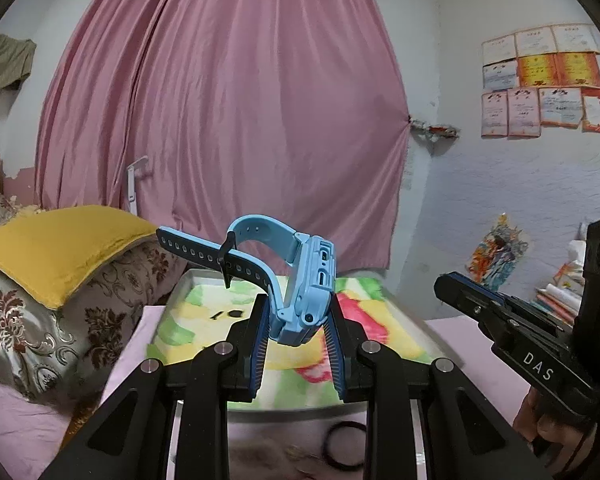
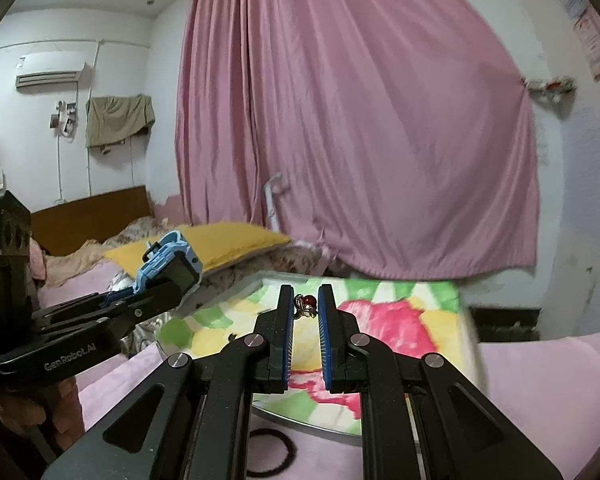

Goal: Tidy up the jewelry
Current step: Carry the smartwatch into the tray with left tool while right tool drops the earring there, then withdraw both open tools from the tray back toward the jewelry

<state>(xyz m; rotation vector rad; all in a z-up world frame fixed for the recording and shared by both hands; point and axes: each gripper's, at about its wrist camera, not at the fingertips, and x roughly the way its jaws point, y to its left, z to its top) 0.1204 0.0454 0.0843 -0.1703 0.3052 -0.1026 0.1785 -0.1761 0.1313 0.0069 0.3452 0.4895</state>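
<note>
My left gripper (image 1: 298, 316) is clamped on a light blue smartwatch (image 1: 304, 284), its ribbed blue pads pressing the flat sides of the chunky plastic case. The rubbery strap (image 1: 204, 250), punched with a row of holes and looped through a dark keeper, arches away to the left in the air. My right gripper (image 2: 306, 304) is nearly closed on a small piece of jewelry (image 2: 306, 305): a glossy dark red bead with thin metal links, pinched near the tips of the black jaws.

Below both sits a shallow metal tray (image 2: 274, 276) with a raised rim, lined with a fuzzy cloth in green, yellow, pink and white patches (image 2: 380, 312). It rests on a pink bedsheet (image 2: 540, 380). A thin black hair tie (image 1: 346, 446) lies in a round loop on the sheet just in front of the tray. To the left, a plush mustard-yellow cushion (image 1: 60, 248) lies on a floral brocade pillow (image 1: 32, 320). A pleated, satiny pink curtain (image 1: 228, 100) hangs behind.
</note>
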